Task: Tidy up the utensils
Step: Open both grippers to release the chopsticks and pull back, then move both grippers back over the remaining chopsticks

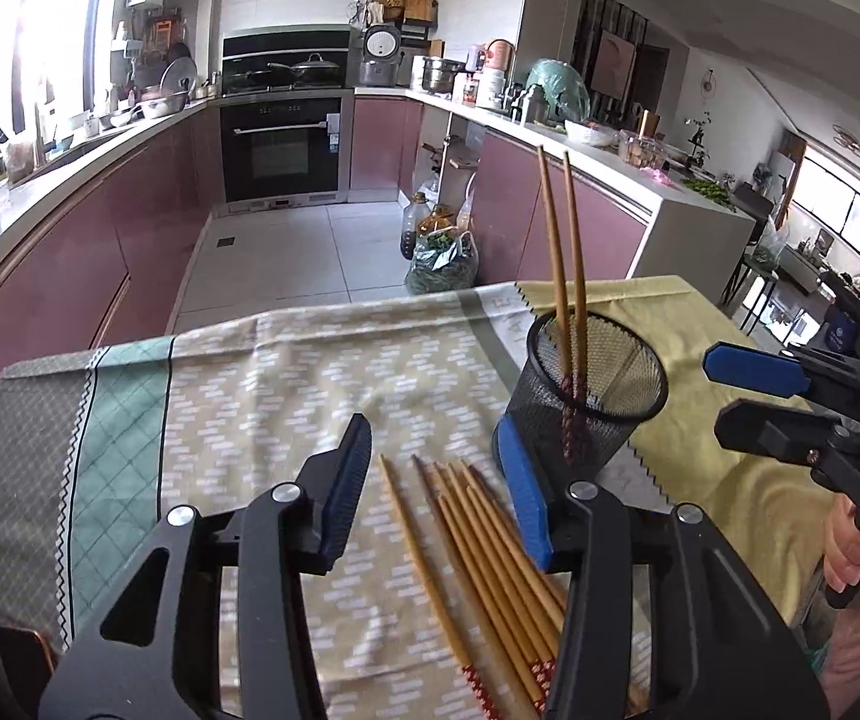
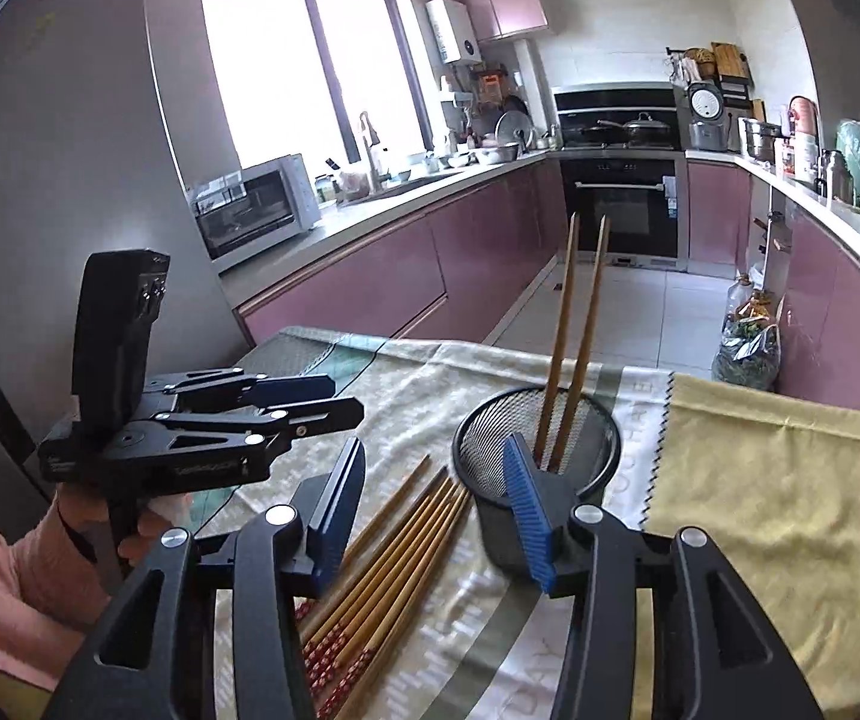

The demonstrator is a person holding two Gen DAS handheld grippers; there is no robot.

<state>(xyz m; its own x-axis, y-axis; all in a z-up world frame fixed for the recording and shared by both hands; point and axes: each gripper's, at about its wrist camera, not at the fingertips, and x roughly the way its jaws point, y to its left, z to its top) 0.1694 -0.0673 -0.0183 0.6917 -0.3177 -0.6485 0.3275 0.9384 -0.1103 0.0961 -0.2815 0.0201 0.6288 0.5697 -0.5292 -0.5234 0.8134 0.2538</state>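
Several wooden chopsticks point(image 1: 478, 546) with red patterned ends lie in a loose row on the patterned cloth point(image 1: 285, 372). My left gripper point(image 1: 436, 450) is open and empty just above their thin tips. A black mesh cup point(image 1: 586, 402) stands to the right and holds two chopsticks point(image 1: 568, 258) upright. In the right wrist view my right gripper point(image 2: 436, 468) is open and empty above the lying chopsticks point(image 2: 393, 552) and the mesh cup point(image 2: 535, 450). The right gripper also shows at the right edge of the left wrist view point(image 1: 730, 390), and the left gripper shows in the right wrist view point(image 2: 339, 399).
A yellow cloth point(image 2: 778, 492) covers the table to the right of the cup. Beyond the table's far edge are a tiled floor point(image 1: 291, 252), pink cabinets, an oven point(image 1: 282, 147), and bags and bottles point(image 1: 439, 252) on the floor.
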